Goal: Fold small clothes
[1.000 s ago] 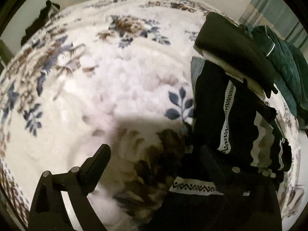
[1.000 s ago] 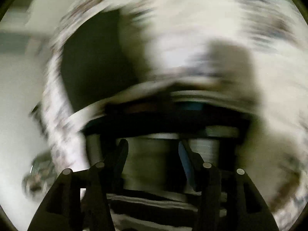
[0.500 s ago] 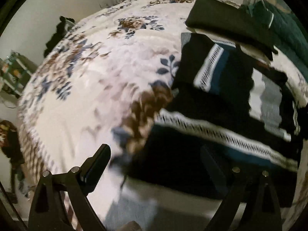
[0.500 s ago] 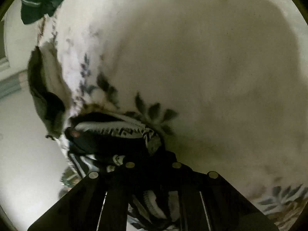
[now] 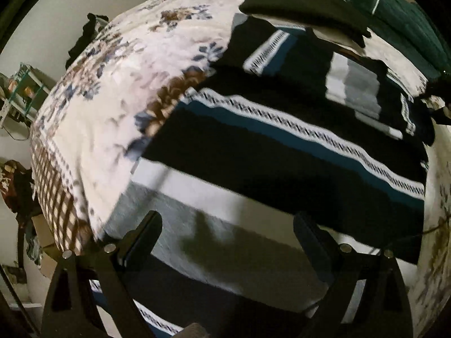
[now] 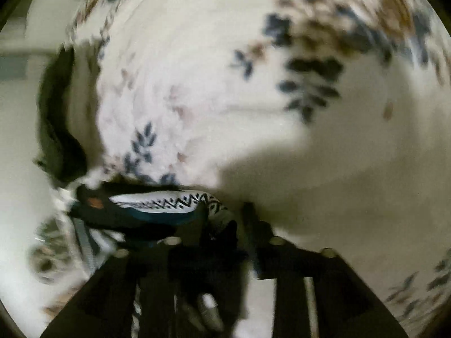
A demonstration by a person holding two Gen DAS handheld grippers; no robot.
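A black sweater (image 5: pixel 282 155) with white, grey and teal stripes lies spread on the floral bed blanket (image 5: pixel 118 90). My left gripper (image 5: pixel 228 225) is open just above its grey and white band at the near end. In the right wrist view my right gripper (image 6: pixel 225 225) is shut on a bunched edge of the same sweater (image 6: pixel 157 208), held low over the blanket (image 6: pixel 225 84). The picture there is blurred.
A folded black garment (image 5: pixel 304 5) on a cream one sits at the far end of the sweater. A dark green garment (image 5: pixel 408 19) lies at the far right. The bed's left edge (image 5: pixel 56 197) drops to a cluttered floor.
The left gripper has drawn back toward the near end of the sweater, which now fills its view. The right gripper shut on the sweater's edge and keeps hold of it, still moving.
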